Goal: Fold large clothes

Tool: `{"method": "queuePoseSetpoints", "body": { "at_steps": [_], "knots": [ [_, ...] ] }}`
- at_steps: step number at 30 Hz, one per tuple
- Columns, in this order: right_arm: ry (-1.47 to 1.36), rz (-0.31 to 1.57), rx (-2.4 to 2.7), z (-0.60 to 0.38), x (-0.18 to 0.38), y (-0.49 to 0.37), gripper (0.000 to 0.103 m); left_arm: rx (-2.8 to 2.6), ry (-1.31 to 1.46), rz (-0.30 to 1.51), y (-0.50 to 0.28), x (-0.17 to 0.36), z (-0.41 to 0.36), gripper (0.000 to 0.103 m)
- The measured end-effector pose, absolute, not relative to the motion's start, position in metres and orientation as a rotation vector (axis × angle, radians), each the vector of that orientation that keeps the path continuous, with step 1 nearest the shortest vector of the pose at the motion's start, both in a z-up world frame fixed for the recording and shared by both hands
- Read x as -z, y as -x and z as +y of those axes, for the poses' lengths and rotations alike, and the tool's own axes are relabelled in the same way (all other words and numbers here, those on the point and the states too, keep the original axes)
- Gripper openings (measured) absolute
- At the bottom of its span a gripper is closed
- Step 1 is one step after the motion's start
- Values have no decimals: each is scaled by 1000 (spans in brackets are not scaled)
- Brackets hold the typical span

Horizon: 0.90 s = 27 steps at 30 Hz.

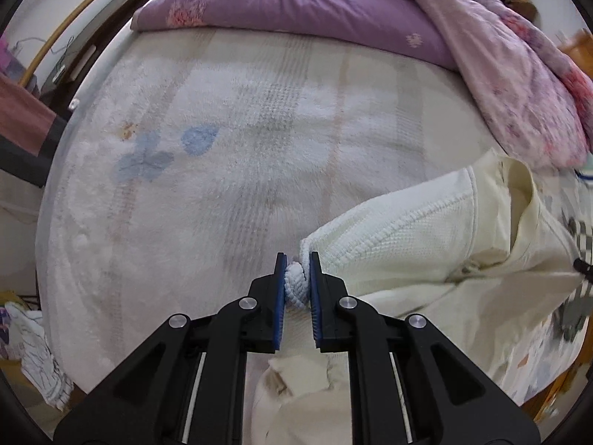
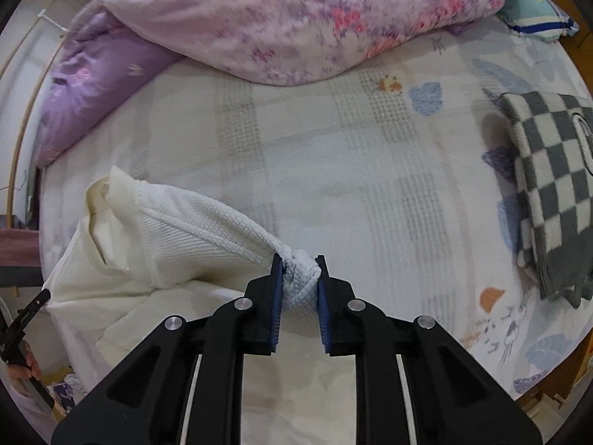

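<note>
- Left tongs [image 1: 297, 272] pinch a bunched corner of the cream garment [image 1: 418, 237].
- Right tongs [image 2: 299, 274] grip another bunched corner.
- Garment hangs stretched between them above the bed [image 2: 333, 170].

Both the left gripper [image 1: 297, 263] and right gripper [image 2: 299, 265] have black linkages, round silver pivot screws and blue-padded fingers [image 1: 281, 282].

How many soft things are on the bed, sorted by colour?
White: 1, the white garment
Purple and pink: 2, the purple quilt and the pink floral quilt
Grey-and-white checked: 1, the checked blanket
Total: 4
</note>
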State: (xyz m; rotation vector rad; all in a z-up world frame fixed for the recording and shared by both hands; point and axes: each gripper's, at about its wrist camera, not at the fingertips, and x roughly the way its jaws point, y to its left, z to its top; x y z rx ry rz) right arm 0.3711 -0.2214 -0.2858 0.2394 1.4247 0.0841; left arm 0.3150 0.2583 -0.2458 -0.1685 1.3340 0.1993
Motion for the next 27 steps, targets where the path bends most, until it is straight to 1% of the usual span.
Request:
{"method": "queuePoseSetpoints", "body": {
  "at_steps": [5, 8, 12, 15, 17, 19, 21, 24, 27],
  "knots": [
    [-257, 1333, -115, -229, 244, -312, 15, -171, 119, 1301, -270, 214, 248, 11],
    [-220, 1312, -139, -233, 223, -274, 15, -163, 74, 1273, -232, 193, 238, 11],
    [-181, 1308, -193, -243, 204, -219, 15, -170, 60, 1267, -173, 175, 226, 11],
    [-147, 1331, -231, -244, 205, -180, 15, -190, 64, 1288, -127, 177, 218, 11],
    [-117, 1357, -247, -244, 215, -147, 15, -192, 67, 1306, -102, 182, 213, 11],
    [-101, 1419, -252, -244, 236, -114, 15, -207, 89, 1344, -72, 196, 210, 11],
    [-92, 1465, -256, -245, 257, -90, 15, -229, 109, 1400, -45, 220, 209, 11],
    [-78, 1574, -213, -247, 314, -50, 15, -269, 153, 1485, -9, 266, 208, 11],
    [-76, 1672, -127, -253, 376, -26, 15, -326, 201, 1596, 22, 334, 210, 11]
  ]
}}
